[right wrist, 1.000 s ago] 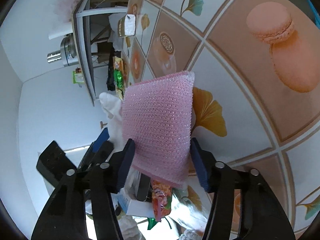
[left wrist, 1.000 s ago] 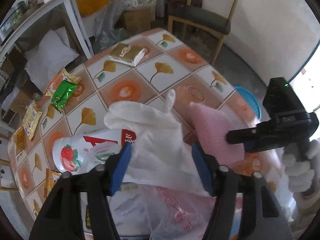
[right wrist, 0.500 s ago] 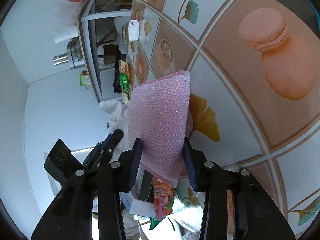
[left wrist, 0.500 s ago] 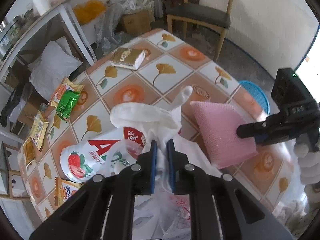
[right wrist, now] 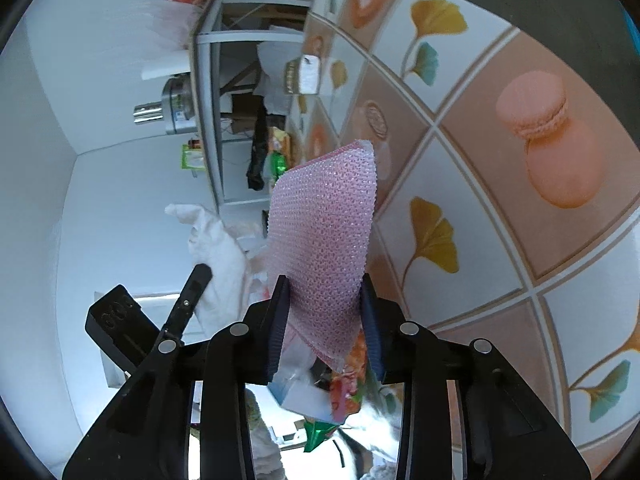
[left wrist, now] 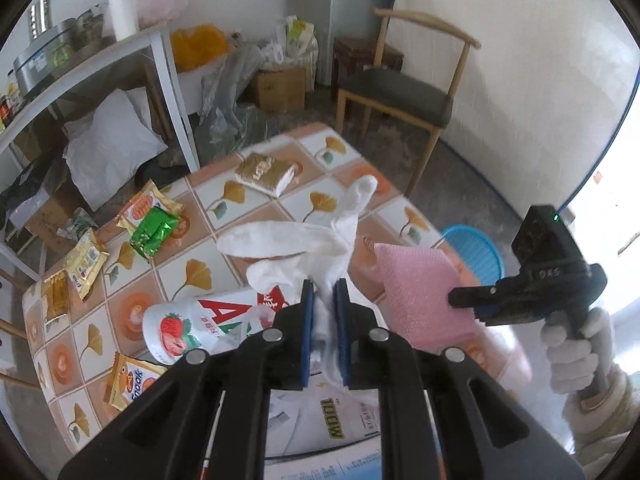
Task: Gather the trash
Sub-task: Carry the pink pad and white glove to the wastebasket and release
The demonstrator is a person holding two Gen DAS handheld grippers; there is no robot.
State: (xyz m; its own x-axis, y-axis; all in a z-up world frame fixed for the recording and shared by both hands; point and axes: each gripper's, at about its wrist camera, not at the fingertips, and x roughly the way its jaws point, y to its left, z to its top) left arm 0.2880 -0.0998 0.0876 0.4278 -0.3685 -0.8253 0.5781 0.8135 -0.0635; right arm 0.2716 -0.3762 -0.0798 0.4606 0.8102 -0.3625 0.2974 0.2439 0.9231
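Trash on both sides was off the table at this moment: the left gripper (left wrist: 324,304), its jaws nearly together, pinched a crumpled white glove (left wrist: 304,240), and the right gripper (right wrist: 325,312) was closing on a pink bubble-wrap pouch (right wrist: 324,232) already squeezed between its pads. A second before, both sets of jaws had stood wide around these same pieces as they lay on the tiled table (left wrist: 288,204); since then the left had clamped shut and lifted the glove, and the right had narrowed on the pouch and raised it slightly. That suggested two items were secured and ready to be carried to a bin.

A strawberry drink bottle (left wrist: 192,324) lay on its side just beneath the glove, with a thin plastic bag (left wrist: 240,328) over part of it that might drag along. Further out on the table lay a green wrapper (left wrist: 154,230), several yellow snack packets (left wrist: 86,260), an orange snack packet (left wrist: 130,380) and a gold-wrapped block (left wrist: 266,172), all uncollected. A blue basket (left wrist: 476,256) stood on the floor past the table's edge, possibly the destination; a wooden chair (left wrist: 400,88) and a cluttered white shelf (left wrist: 88,68) stood beyond. A gloved hand (left wrist: 576,356) gripped the right tool's handle.
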